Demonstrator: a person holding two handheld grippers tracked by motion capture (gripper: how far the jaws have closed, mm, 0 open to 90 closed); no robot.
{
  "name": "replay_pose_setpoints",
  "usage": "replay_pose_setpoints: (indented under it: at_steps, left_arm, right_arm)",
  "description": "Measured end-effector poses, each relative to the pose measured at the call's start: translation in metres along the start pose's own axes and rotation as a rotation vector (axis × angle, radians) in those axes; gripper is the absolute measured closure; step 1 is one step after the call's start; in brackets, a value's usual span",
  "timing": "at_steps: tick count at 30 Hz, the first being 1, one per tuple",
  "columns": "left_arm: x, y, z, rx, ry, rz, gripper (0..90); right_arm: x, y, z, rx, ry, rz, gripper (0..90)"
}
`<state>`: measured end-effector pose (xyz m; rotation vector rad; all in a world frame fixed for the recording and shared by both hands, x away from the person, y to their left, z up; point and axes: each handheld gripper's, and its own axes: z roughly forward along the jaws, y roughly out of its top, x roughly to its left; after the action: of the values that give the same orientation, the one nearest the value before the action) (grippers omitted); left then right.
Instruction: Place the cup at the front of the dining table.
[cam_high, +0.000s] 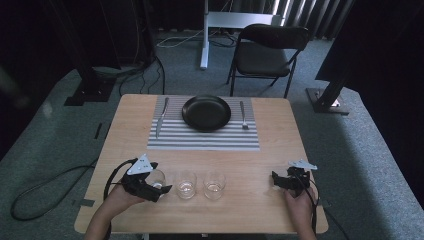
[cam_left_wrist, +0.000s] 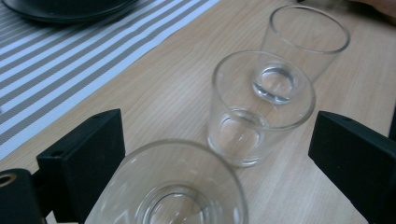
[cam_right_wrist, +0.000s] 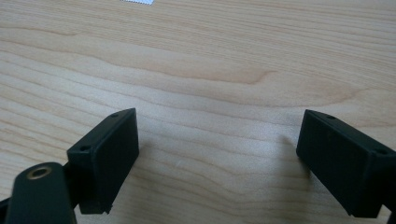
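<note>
Light wooden square table (cam_high: 280, 135) carries a grey-and-white striped placemat (cam_high: 200, 139) at its far middle. On the mat: round black plate (cam_high: 206, 112) centred, metal knife (cam_high: 161, 118) to its left, metal fork (cam_high: 243, 115) to its right. Near edge: three clear drinking glasses in a row, left glass (cam_high: 157, 178), middle glass (cam_high: 186, 184), right glass (cam_high: 214, 184). Black folding chair (cam_high: 270, 52) stands beyond the table's far side, towards the right.
</note>
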<state>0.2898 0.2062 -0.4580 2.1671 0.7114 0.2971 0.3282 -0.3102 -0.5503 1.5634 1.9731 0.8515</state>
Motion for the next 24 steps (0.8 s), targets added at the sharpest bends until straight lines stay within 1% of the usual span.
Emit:
replay_pose_setpoints:
  at_steps: [2,3,7,11,13,14,19,21,23,24]
  left_arm:
    - [-0.001,0.003,0.003,0.010,-0.014,0.005,4.1]
    - [-0.002,0.005,0.005,0.020,-0.013,0.013,4.1]
    - [-0.006,0.011,0.011,0.040,-0.033,0.029,4.1]
    - [-0.008,0.015,0.015,0.051,-0.034,0.041,4.1]
    - [-0.008,0.016,0.017,0.054,-0.040,0.040,4.1]
    - [-0.009,0.018,0.018,0.062,-0.038,0.047,4.1]
    - [-0.011,0.022,0.023,0.079,-0.045,0.056,4.1]
    - [-0.013,0.025,0.028,0.099,-0.045,0.068,4.1]
    - [-0.014,0.027,0.030,0.105,-0.056,0.072,4.1]
    - [-0.014,0.027,0.031,0.108,-0.055,0.074,4.1]
  right_arm:
    - [0.000,0.000,0.000,0.000,0.000,0.000,12.3]
    - [0.000,0.000,0.000,0.000,0.000,0.000,12.3]
    - [0.000,0.000,0.000,0.000,0.000,0.000,12.3]
    - [0.000,0.000,0.000,0.000,0.000,0.000,12.3]
    - [0.000,0.000,0.000,0.000,0.000,0.000,12.3]
    - [0.000,0.000,0.000,0.001,0.000,0.000,12.3]
    - [0.000,0.000,0.000,0.001,0.000,-0.002,12.3]
    - [0.000,0.000,0.000,0.000,0.000,-0.001,12.3]
    - [0.000,0.000,0.000,0.000,0.000,-0.001,12.3]
    - [0.000,0.000,0.000,0.000,0.000,0.000,12.3]
